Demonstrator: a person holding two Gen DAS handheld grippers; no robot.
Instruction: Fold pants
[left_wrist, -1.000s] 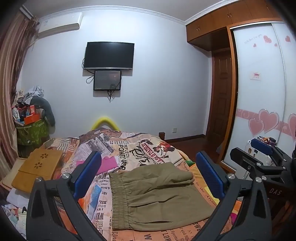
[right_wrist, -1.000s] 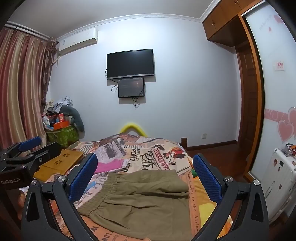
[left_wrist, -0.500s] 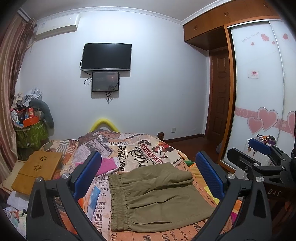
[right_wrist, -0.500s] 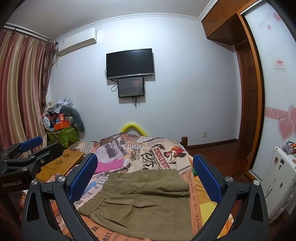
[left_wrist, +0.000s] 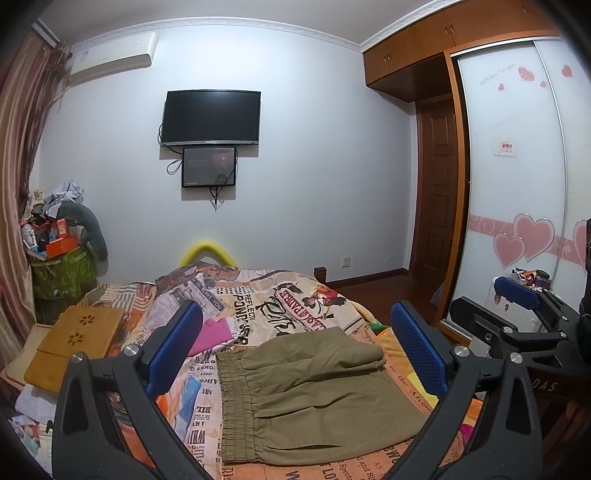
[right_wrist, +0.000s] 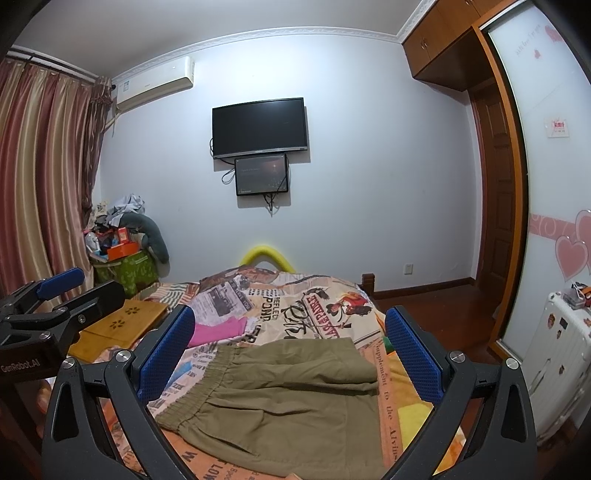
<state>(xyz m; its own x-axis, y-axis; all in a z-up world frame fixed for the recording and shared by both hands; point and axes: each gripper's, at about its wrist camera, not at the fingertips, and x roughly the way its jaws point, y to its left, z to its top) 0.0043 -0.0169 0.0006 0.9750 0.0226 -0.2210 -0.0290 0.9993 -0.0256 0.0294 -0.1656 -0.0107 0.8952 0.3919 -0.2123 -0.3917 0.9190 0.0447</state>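
Observation:
Olive-green pants (left_wrist: 310, 395) lie folded flat on the bed's printed cover, elastic waistband to the left; they also show in the right wrist view (right_wrist: 284, 398). My left gripper (left_wrist: 295, 350) is open and empty, raised above the pants with its blue pads well apart. My right gripper (right_wrist: 290, 350) is open and empty too, above the pants. Each gripper shows at the edge of the other's view: the right one (left_wrist: 517, 314) at the right, the left one (right_wrist: 55, 295) at the left.
The bed (right_wrist: 314, 295) has a newspaper-print cover with a pink cloth (left_wrist: 214, 334) on it. A wooden lap desk (left_wrist: 77, 343) lies at the bed's left. A cluttered green bin (right_wrist: 125, 269) stands by the curtains. A white suitcase (right_wrist: 554, 354) and wardrobe (left_wrist: 517, 184) are at the right.
Both views have shifted slightly, as the grippers drift a little above the bed. The pants lie unchanged and both grippers stay open.

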